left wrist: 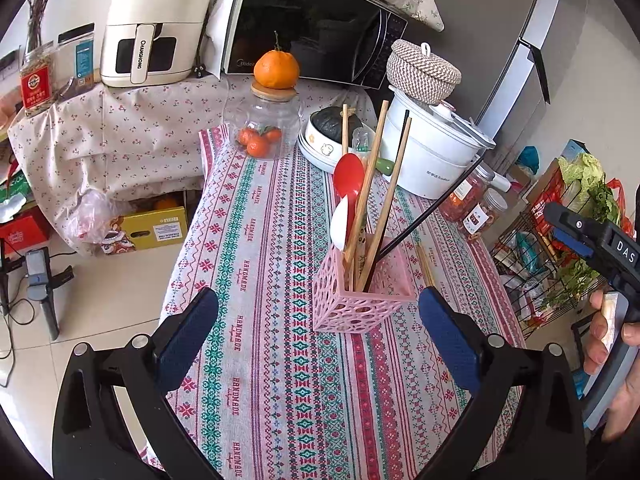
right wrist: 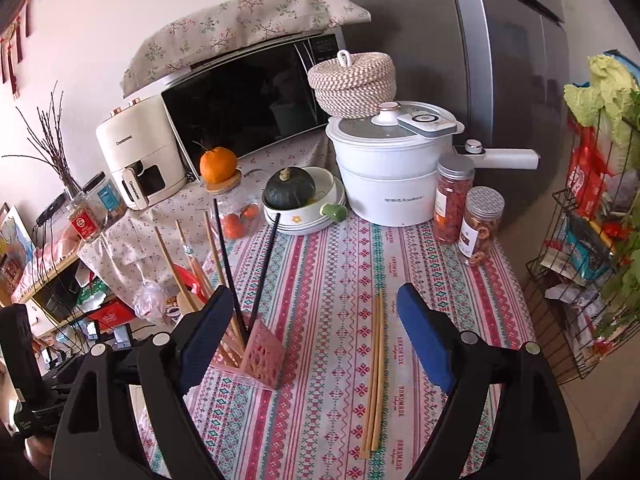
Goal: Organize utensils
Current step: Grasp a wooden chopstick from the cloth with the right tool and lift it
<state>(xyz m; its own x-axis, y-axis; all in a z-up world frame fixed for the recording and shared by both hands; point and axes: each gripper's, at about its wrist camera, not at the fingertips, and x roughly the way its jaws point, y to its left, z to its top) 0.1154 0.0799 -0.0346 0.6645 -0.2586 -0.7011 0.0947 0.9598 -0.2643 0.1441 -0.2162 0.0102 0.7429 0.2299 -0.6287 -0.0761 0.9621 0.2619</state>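
A: How do the left gripper (left wrist: pixel 318 322) and its fingers (left wrist: pixel 188 336) stand?

B: They are spread wide with nothing between them, hovering above the patterned tablecloth (left wrist: pixel 256 264). The pink holder (left wrist: pixel 360 294) sits just ahead, between the two blue pads but apart from both.

A: And the right gripper (right wrist: pixel 316 336)?

B: Released as well, its fingers (right wrist: pixel 426 344) parted over the cloth (right wrist: pixel 320 264) and gripping nothing. A pair of wooden chopsticks (right wrist: pixel 376 372) lies flat on the table between those pads, running from near the front edge toward the middle. The holder (right wrist: pixel 256 354) stands just beside the left pad in that view, partly hidden by it.

A: What is in the holder?

B: A red spoon (left wrist: pixel 349 178), a white spoon (left wrist: pixel 342 224), several wooden chopsticks (left wrist: pixel 372 184) and black chopsticks (left wrist: pixel 424 220), all leaning. It stands upright near the middle of the table.

A: Farther out?

B: Along the table's far edge stand a glass jar (left wrist: pixel 262 128) with small oranges inside and one orange (left wrist: pixel 276 70) on its lid, a stack of bowls (right wrist: pixel 304 216) holding a dark squash (right wrist: pixel 289 189), a white electric pot (right wrist: pixel 384 176) with a woven basket (right wrist: pixel 352 80) on top, and two snack jars (right wrist: pixel 468 216) toward the right edge. Behind them are a microwave (left wrist: pixel 312 28) and a cream air fryer (left wrist: pixel 154 24). A wire rack (right wrist: pixel 588 264) of groceries stands off the right edge.
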